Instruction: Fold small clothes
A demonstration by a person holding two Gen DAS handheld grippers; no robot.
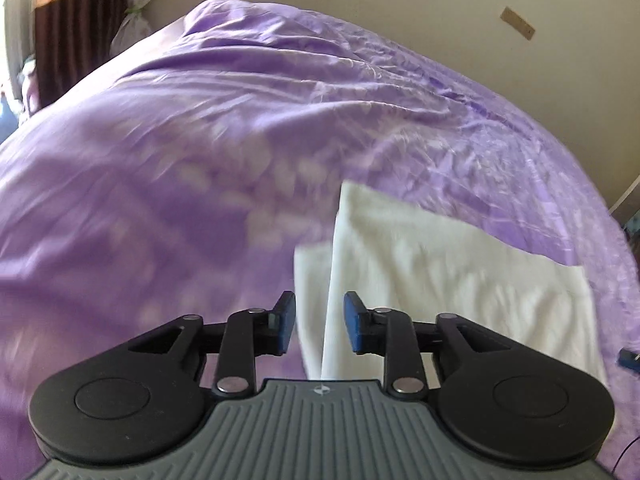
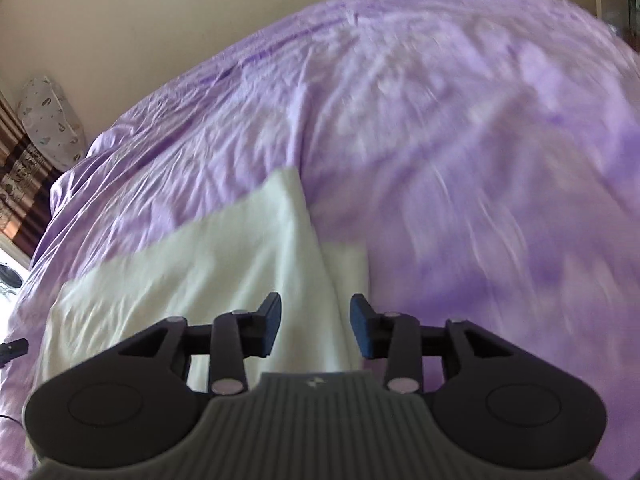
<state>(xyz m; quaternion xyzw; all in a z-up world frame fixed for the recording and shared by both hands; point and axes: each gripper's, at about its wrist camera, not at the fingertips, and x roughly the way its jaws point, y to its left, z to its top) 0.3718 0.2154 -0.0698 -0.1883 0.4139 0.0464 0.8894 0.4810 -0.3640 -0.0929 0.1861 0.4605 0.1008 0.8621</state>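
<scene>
Both grippers' parted fingers (image 1: 286,322) hover over white cloth (image 1: 440,264).

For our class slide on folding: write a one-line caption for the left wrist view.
Open left gripper poised above a folded white garment lying on a purple bedsheet.

A rumpled purple bedspread (image 1: 200,160) carries one folded white cloth (image 1: 440,264).
</scene>
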